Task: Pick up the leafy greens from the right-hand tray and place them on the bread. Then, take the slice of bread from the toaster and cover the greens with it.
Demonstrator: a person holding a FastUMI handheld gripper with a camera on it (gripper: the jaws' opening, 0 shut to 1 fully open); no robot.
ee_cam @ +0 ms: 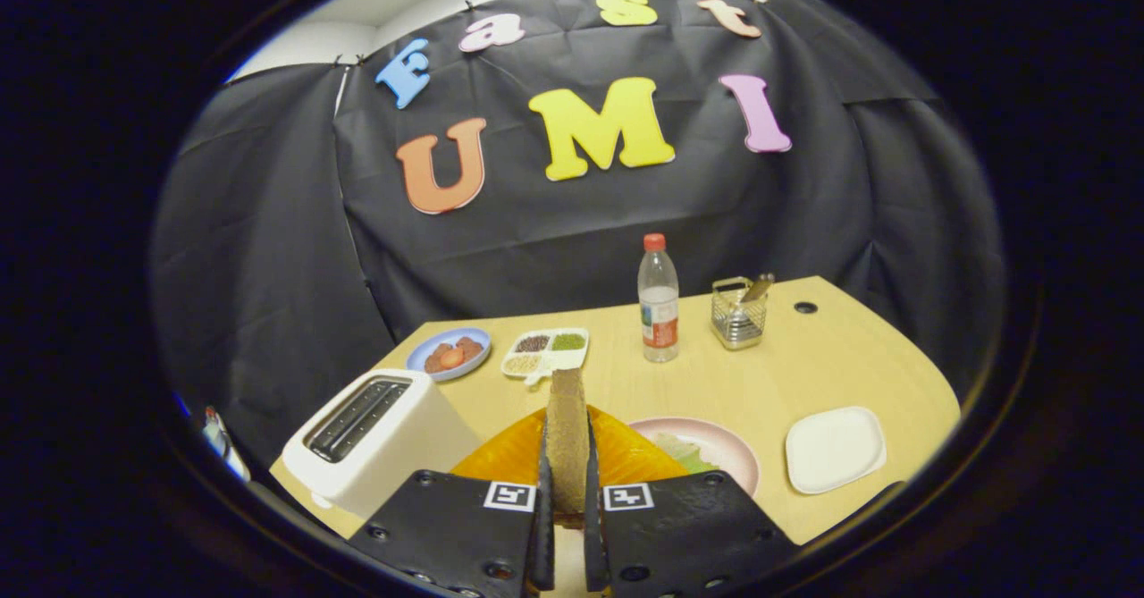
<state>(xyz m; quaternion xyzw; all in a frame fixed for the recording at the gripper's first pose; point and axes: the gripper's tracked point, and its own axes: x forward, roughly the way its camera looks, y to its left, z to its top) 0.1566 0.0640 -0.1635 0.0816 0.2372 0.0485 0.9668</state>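
Note:
My gripper (566, 482) is shut on a slice of bread (566, 419), which stands on edge between the two fingers and sticks out ahead of them. Below and beyond the fingers lies an orange plate (509, 455). Just right of it is a pink plate (728, 450) holding pale leafy greens (684, 450). The white toaster (380, 442) stands left of the fingers, its two slots dark. What lies on the orange plate under the slice is hidden by the fingers.
On the wooden table (715, 383), a white square tray (836, 448) sits to the right of the pink plate. Farther back stand a water bottle (659, 299), a wire holder (738, 316), a divided dish of grains (545, 350) and a blue plate (450, 352) of food.

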